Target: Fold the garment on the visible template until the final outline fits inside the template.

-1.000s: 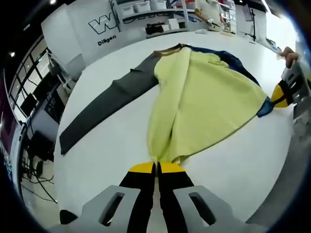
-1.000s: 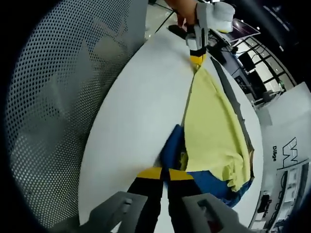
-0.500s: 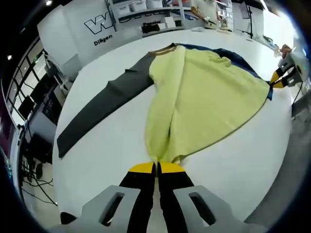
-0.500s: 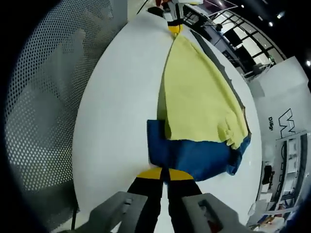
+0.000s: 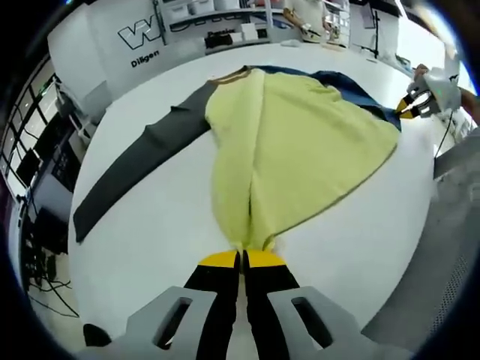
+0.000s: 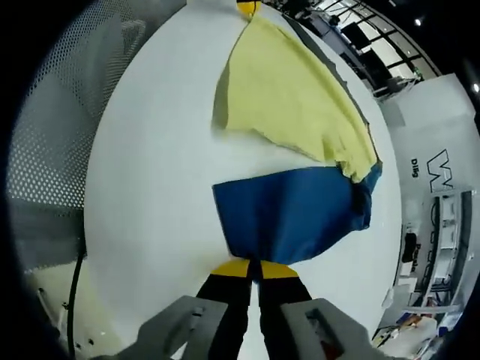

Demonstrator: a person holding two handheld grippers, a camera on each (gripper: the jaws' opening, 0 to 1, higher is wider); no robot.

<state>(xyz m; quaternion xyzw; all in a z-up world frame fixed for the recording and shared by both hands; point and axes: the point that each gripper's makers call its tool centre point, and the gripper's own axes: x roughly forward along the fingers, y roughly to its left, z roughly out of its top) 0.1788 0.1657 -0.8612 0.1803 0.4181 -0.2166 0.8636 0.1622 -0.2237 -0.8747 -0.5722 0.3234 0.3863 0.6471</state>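
Right at the tips of the left claw [image 5: 241, 259], the yellow hem of the garment [image 5: 300, 150] is pinched between jaws clenched on the cloth. Beyond those tips the yellow body fans out across the white bench [image 5: 157, 225]. To the claw's far left a long dark grey sleeve [image 5: 131, 176] trails flat, and at the far right the right claw [image 5: 411, 112] shows beside the blue edge.

In the right gripper view the right claw [image 6: 247, 270] is likewise clamped, on the corner of the blue sleeve [image 6: 289, 217], which spreads flat just ahead of it. Further on lies the yellow body, and the left claw [image 6: 247, 6] sits at the very top of that view. No template outline can be made out under the cloth.

The fabric looks light, limp and prone to wrinkle or slide, so corners and hems seem the best holds. Both claws sit low, aimed along the bench.
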